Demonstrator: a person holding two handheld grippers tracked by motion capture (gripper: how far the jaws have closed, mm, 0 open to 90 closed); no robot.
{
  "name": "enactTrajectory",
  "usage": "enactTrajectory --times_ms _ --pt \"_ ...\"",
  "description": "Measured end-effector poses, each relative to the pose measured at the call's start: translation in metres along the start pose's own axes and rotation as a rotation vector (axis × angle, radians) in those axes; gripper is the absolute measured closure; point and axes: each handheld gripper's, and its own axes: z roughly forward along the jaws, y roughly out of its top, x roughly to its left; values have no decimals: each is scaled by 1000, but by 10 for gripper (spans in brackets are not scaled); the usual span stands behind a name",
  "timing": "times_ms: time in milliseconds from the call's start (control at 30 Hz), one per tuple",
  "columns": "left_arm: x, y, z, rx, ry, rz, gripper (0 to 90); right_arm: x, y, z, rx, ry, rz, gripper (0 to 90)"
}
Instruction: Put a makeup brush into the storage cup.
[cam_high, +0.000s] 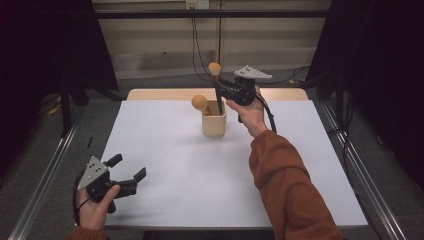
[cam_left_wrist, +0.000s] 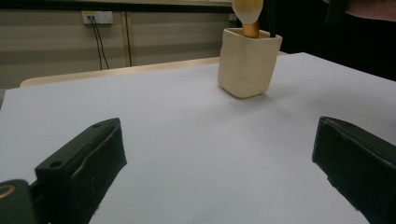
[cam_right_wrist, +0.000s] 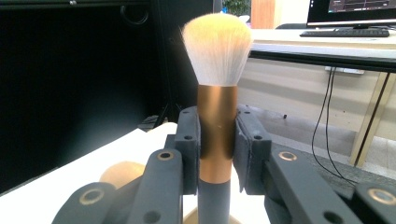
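Soft pale bristles on brush (cam_right_wrist: 215, 49), glossy copper-toned metal ferrule, matt cream cup (cam_left_wrist: 248, 62), possibly ceramic

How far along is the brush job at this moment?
One brush already stands in the cup. The right gripper is shut on a second brush, upright over the cup with its handle end at the opening. The left gripper rests open near the table edge. Whether it is going in or out is unclear.

Dim, soft overhead light; dark surroundings

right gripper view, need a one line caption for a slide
Right gripper clamps the copper ferrule of a makeup brush, bristles up, above the cream cup.
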Motion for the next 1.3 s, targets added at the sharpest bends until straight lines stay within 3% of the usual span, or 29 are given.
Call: enactTrajectory --times_ms 400,733,1300 --pt "-1 0 1 -1 -9 10 25 2 -14 4 23 -6 13 741" --pt "-1 1 2 2 -14 10 25 -6 -33 6 56 -17 36 741" --pt "0 0 1 7 -12 6 24 -10 -47 4 91 10 58 741"
